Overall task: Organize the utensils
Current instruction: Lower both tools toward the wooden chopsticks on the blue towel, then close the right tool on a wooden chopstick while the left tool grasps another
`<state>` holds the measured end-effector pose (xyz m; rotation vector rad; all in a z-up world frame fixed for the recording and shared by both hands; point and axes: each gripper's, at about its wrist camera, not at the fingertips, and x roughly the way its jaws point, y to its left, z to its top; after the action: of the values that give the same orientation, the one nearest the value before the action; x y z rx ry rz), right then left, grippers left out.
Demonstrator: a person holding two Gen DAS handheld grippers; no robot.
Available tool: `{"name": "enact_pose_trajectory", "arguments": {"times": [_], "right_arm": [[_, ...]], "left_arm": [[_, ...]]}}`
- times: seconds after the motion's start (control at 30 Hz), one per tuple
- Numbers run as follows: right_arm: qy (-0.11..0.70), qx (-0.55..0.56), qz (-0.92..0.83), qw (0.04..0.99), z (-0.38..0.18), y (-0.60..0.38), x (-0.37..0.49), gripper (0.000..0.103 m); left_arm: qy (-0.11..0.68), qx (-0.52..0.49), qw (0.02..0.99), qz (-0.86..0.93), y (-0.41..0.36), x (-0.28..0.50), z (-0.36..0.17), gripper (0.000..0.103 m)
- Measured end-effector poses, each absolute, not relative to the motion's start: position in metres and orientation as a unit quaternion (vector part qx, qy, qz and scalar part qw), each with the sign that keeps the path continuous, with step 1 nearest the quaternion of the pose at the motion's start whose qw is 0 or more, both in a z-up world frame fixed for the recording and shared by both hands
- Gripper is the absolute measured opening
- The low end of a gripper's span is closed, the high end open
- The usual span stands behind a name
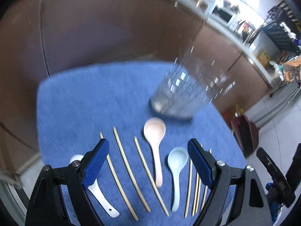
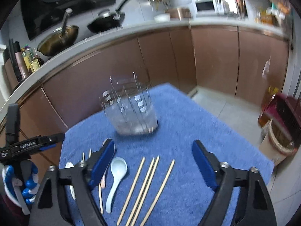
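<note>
Utensils lie in a row on the near half of a blue cloth (image 2: 188,131) covering the desk: a white spoon (image 1: 101,194), chopsticks (image 1: 129,171), a pink spoon (image 1: 154,130), a blue spoon (image 1: 177,159) and more chopsticks (image 2: 148,186). Every long axis runs near to far, bowls toward the far side. A clear glass (image 2: 131,113) stands upright beyond them (likely the holder). The right gripper (image 2: 153,162) hangs over the right-hand chopsticks, the left gripper (image 1: 148,162) over the middle of the row; each set of sticks lies just ahead of and below its fingers. Both pairs of fingers stand apart, touching and holding nothing. The right hand appears nearer the right-hand sticks.
</note>
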<state>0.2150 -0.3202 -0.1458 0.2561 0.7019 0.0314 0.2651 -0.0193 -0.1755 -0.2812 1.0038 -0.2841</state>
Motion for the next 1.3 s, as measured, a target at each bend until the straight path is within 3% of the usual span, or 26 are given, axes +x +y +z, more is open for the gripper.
{"name": "enact_pose_trajectory", "arguments": {"times": [0.13, 0.23, 0.4, 0.67, 0.93, 1.3], "right_arm": [[0.399, 0.136, 0.027, 0.906, -0.174, -0.327, 0.23, 0.052], [0.435, 0.137, 0.031, 0.889, -0.195, -0.329, 0.242, 0.043], [0.478, 0.164, 0.038, 0.862, -0.222, -0.341, 0.255, 0.034], [0.512, 0.184, 0.037, 0.838, -0.244, -0.348, 0.264, 0.028], [0.546, 0.194, 0.032, 0.814, -0.26, -0.357, 0.288, 0.018], [0.599, 0.131, 0.002, 0.79, -0.276, -0.335, 0.322, 0.013]], "left_arm": [[0.517, -0.123, 0.838, -0.124, -0.024, 0.283, -0.199, 0.075], [0.547, -0.116, 0.822, -0.11, -0.026, 0.301, -0.218, 0.058], [0.594, -0.124, 0.79, -0.088, -0.023, 0.327, -0.248, 0.039], [0.624, -0.144, 0.765, -0.069, -0.022, 0.353, -0.28, 0.02], [0.641, -0.145, 0.751, -0.061, -0.028, 0.368, -0.291, 0.013], [0.651, -0.14, 0.746, -0.038, -0.031, 0.37, -0.288, 0.006]]}}
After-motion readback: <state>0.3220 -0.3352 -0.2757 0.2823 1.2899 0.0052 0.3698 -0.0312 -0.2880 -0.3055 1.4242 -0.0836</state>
